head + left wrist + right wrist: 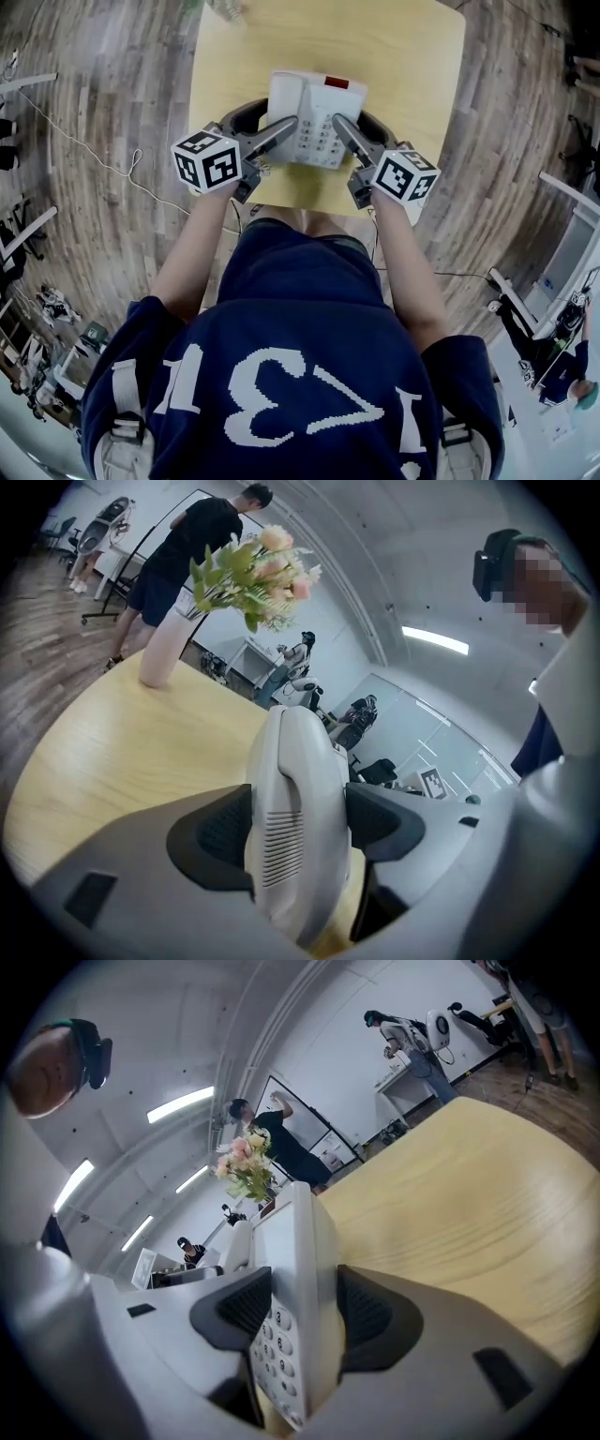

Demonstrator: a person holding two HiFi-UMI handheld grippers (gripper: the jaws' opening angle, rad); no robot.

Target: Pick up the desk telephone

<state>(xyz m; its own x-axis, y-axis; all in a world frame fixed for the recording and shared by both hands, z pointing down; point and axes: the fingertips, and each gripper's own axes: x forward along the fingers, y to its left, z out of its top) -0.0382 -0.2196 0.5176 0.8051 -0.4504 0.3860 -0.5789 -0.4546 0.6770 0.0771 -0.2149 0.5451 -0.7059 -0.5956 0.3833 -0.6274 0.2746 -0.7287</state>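
Desk telephone [309, 117] at 12 o'clock on the surface [394, 47], possibly just clear of it. Left gripper [298, 832] fingers [220, 832] clamped on its handset [300, 789] side at 9; right gripper [305, 1312] pinching the keypad [272, 1340] side at 3. Raise both together, level, to avoid tipping the handset out.

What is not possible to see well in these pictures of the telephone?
- Underside of the desk telephone: the head view looks from above, and in both gripper views the jaws cover it, so any gap to the table is unclear.
- Vase of flowers: cut off by the head view's top edge.
- Key labels: too small in the head view.
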